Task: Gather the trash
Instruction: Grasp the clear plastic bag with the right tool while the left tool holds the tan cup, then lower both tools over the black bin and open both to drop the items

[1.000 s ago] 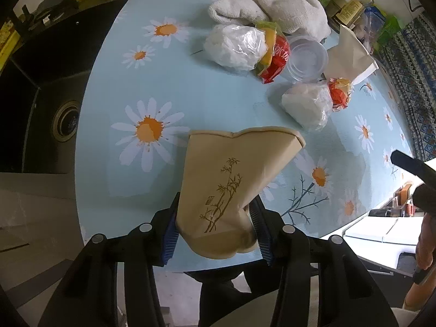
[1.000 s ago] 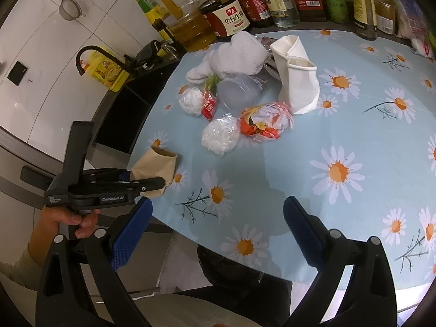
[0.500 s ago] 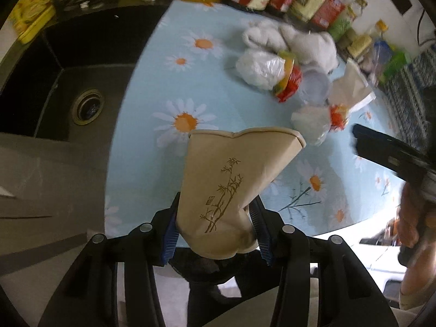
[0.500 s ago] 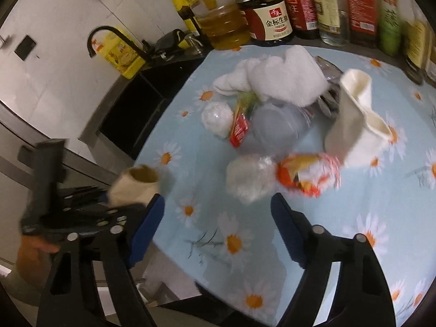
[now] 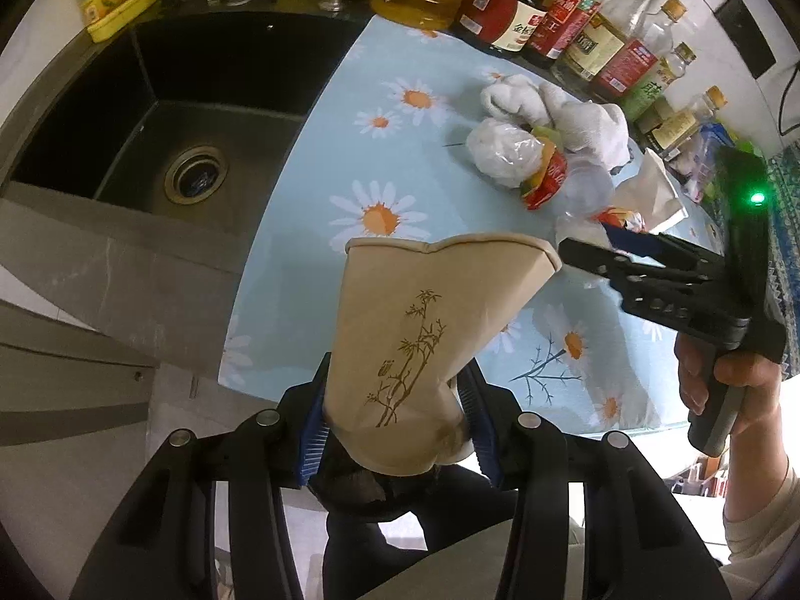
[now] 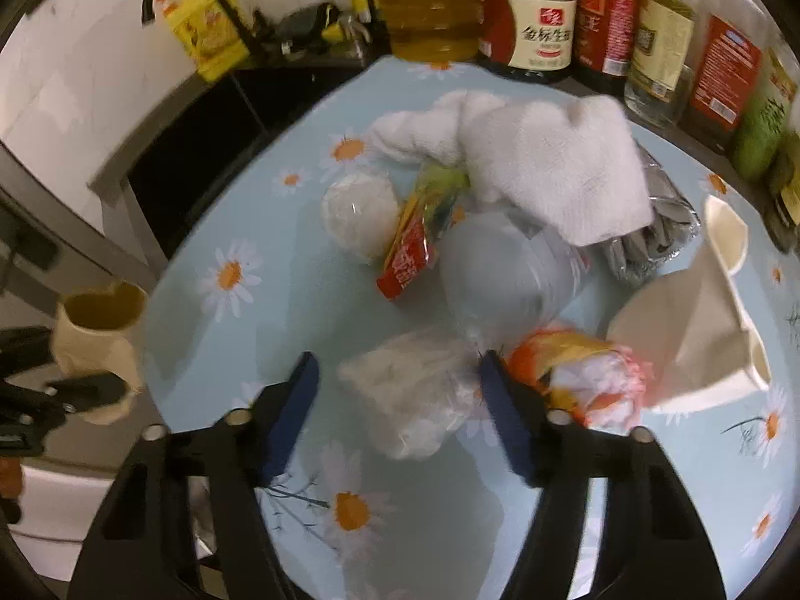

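A crumpled tan paper cup with a bamboo print (image 5: 425, 345) is being pinched by the left gripper (image 5: 397, 425), clear of the daisy-print surface (image 5: 320, 160). The right gripper (image 6: 400, 400), fingers closing but not yet pressing, is being set around a crumpled clear plastic bag (image 6: 415, 390) lying there, likely for collection.

Two paper cups (image 5: 430, 330) (image 6: 700, 330), two white plastic wads (image 6: 415, 395) (image 6: 357, 215), one white towel (image 6: 540, 160).

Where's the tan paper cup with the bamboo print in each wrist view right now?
Left wrist: tan paper cup with the bamboo print, bottom centre, squeezed in the left tongs.
Right wrist: same cup, far left edge, mouth up.
Shared landmark: red snack wrapper on the daisy tablecloth.
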`<state>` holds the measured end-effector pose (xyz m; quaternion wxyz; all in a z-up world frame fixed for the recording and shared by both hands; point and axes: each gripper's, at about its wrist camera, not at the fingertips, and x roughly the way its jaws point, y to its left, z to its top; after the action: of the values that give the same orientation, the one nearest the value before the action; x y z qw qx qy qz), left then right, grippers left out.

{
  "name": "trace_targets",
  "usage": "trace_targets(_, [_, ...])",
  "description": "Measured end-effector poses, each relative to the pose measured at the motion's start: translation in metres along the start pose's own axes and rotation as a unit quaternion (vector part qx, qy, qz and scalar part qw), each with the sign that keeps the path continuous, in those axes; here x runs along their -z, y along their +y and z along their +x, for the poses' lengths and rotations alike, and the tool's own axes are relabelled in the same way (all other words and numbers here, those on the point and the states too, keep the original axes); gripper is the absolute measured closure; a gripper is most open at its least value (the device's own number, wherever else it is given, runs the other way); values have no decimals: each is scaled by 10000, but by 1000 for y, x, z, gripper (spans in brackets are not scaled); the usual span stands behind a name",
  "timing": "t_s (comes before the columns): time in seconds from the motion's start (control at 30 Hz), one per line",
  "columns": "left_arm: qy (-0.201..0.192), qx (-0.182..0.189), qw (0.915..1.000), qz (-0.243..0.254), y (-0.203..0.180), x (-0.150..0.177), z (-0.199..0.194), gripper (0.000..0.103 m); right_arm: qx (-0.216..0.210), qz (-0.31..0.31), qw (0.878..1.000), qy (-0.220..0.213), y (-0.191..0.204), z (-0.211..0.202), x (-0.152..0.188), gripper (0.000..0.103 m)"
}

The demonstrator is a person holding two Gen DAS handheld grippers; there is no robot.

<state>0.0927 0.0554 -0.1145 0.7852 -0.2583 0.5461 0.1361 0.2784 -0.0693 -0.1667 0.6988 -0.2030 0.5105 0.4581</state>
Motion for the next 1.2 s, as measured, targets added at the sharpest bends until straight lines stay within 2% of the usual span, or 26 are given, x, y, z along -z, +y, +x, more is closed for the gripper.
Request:
trace_targets(0.3, [-37, -50, 10000, 4, -3, 1, -5, 57, -74, -8, 10000, -14, 0, 3, 3, 47])
trace_targets(0.7, [-124, 42, 9996, 235, -5, 8, -15, 57, -367, 221, 9986, -320, 17, -41, 21, 47])
trace_targets(0.93, [-126, 164, 9986, 486, -8, 24, -21, 57, -398, 369, 9973, -485, 37, -62, 45, 47])
trace_targets(1.2, [-17, 275, 9974, 663, 2, 53, -25, 57, -474, 421, 9968, -482, 74, -66, 79, 46])
